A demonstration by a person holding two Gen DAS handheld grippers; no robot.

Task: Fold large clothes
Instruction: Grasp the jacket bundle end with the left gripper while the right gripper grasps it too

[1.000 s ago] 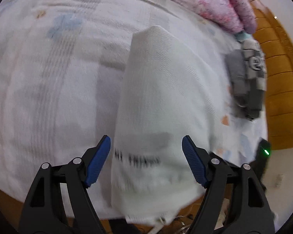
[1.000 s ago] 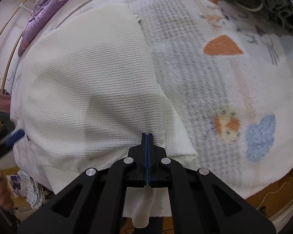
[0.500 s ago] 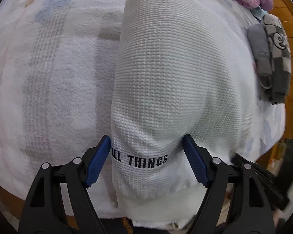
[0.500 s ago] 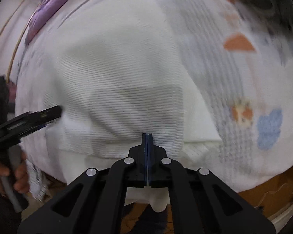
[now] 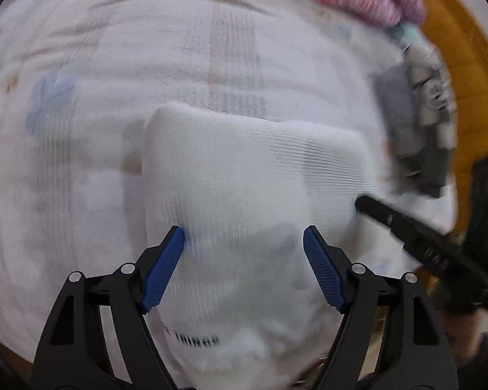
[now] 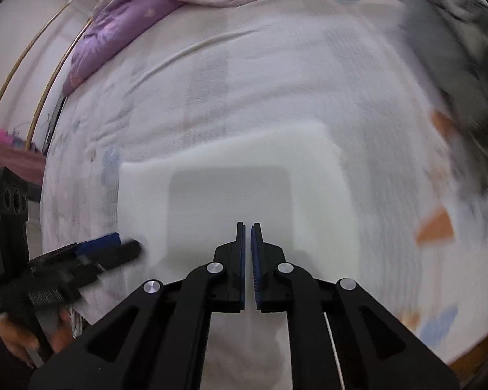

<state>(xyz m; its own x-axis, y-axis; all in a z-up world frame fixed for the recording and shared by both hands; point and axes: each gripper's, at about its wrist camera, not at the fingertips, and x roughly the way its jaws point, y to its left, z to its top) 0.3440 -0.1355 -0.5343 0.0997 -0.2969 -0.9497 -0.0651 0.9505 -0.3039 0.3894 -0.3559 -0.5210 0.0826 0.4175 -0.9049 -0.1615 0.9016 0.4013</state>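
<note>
A folded white waffle-knit garment (image 5: 250, 188) with black lettering near its front hem lies on the bed; it also shows in the right wrist view (image 6: 231, 175). My left gripper (image 5: 244, 237) is open and empty, its blue pads either side of the garment's near part, above it. My right gripper (image 6: 248, 227) has its jaws a narrow slit apart with nothing between them, over the garment's near edge. The right gripper's finger shows at the garment's right edge in the left wrist view (image 5: 406, 224). Both views are blurred.
The bed has a white patterned blanket (image 5: 81, 130). A pink-purple quilt (image 6: 153, 9) lies at the back. Grey folded clothes (image 5: 419, 123) sit to the right, near the wooden floor (image 5: 465, 65). The bed's front edge is just below the grippers.
The right gripper let go of the garment's edge and its jaws parted slightly. The garment now lies shorter, folded over. Both grippers pulled back and up.
</note>
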